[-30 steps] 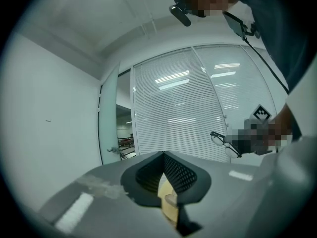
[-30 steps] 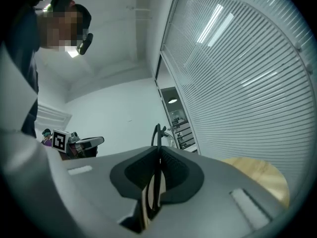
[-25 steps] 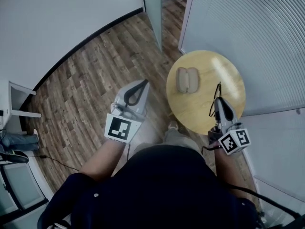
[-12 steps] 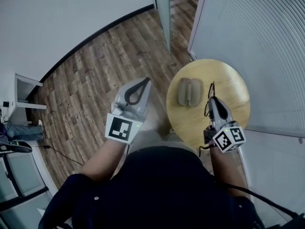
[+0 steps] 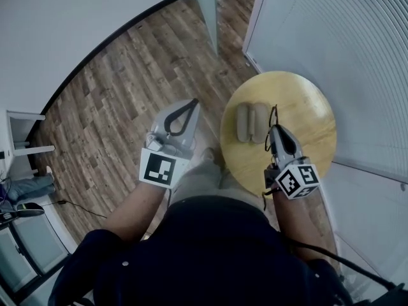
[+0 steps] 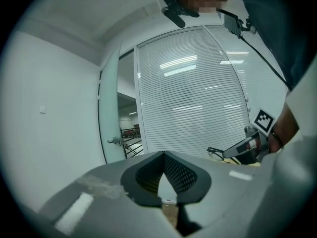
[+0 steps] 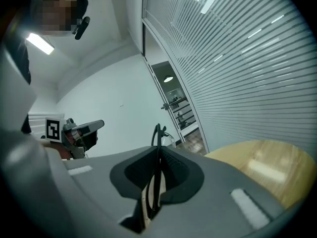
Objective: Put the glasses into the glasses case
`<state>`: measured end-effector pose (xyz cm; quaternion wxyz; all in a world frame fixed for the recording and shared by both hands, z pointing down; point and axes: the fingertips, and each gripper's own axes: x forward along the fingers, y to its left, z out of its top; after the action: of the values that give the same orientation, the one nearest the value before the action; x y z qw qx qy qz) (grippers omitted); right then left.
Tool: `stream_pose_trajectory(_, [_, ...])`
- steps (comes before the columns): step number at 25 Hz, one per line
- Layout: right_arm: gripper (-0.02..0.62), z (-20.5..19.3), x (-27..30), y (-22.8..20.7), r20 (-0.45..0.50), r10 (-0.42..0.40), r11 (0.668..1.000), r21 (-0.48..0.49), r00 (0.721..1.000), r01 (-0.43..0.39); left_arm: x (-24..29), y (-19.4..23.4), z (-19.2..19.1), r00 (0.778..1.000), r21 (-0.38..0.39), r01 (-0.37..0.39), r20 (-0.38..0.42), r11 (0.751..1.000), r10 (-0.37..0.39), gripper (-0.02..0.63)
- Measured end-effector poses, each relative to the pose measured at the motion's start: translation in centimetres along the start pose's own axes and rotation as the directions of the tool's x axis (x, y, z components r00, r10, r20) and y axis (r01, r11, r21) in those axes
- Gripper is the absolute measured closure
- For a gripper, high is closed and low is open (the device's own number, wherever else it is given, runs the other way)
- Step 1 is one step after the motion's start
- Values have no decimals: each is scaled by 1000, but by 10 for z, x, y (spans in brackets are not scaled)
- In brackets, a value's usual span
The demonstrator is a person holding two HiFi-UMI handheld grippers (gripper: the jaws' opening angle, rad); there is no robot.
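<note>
A tan glasses case (image 5: 251, 122) lies open on the round wooden table (image 5: 306, 116), towards its left side. My right gripper (image 5: 274, 129) is shut on dark-framed glasses (image 5: 273, 115), held just right of the case with the frame sticking out past the jaw tips. In the right gripper view the glasses (image 7: 158, 135) stand pinched edge-on between the jaws of the right gripper (image 7: 157, 151). My left gripper (image 5: 190, 104) hangs over the floor left of the table, shut with nothing in it; its view shows the left gripper (image 6: 163, 154) closed on nothing and the glasses (image 6: 217, 152) far right.
Wood-plank floor (image 5: 121, 101) spreads left of the table. A slatted blind wall (image 5: 344, 37) runs close behind and right of it. A glass door edge (image 5: 205, 5) stands at the back. A white cabinet (image 5: 19, 132) sits at far left.
My right gripper has carried the glasses leftwards across the table until they are right beside the open case. The left gripper has stayed where it was.
</note>
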<state>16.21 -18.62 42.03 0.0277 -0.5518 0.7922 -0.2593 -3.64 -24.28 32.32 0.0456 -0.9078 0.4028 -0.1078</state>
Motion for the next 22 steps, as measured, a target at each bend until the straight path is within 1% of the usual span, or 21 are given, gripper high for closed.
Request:
stream_pose_trajectory(7, [565, -31, 33, -20, -27, -38, 998, 45, 999, 39, 28, 8, -26, 1000, -20, 26, -5, 999, -26, 600])
stream_pose_trajectory(12, [565, -56, 43, -33, -60, -57, 996, 67, 997, 61, 42, 2, -53, 997, -43, 50, -55, 998, -53, 600])
stream_pose_trajectory(22, [566, -105, 68, -43, -140, -59, 994, 79, 988, 71, 63, 0, -96, 993, -59, 82, -86, 995, -86, 600])
